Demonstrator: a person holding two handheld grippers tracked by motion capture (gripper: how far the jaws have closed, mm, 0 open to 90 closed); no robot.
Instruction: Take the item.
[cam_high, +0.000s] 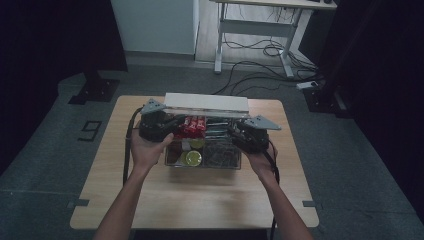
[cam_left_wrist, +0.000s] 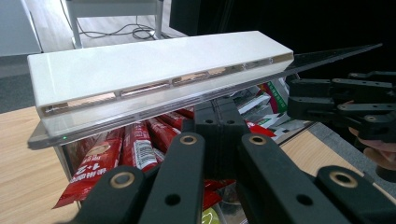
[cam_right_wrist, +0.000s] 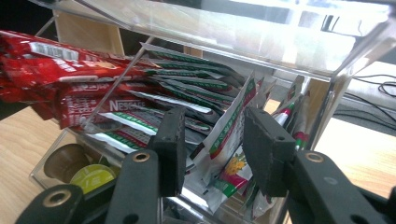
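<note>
1. Left gripper (cam_high: 159, 125) — jaws pressed together at the box's left side, under the raised white lid (cam_left_wrist: 154, 70).
2. Right gripper (cam_right_wrist: 212, 149) — jaws apart around a green-white sachet (cam_right_wrist: 229, 135), not clamped.
3. The clear box (cam_high: 202, 150) sits mid-table (cam_high: 200, 200), red sticks (cam_left_wrist: 140, 149) inside.

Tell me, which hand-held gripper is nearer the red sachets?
Left. The left hand-held gripper sits right beside the red sachets; the right hand-held gripper is farther off, by the green-and-white packets.

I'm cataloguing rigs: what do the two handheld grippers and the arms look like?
Both the left gripper and right gripper are black, with flat linked bars joined by brass-ringed rivets, and blocky black jaws. Each carries a grey three-cornered plate on top and trails a black cable. The forearms are bare, no sleeves visible.
</note>
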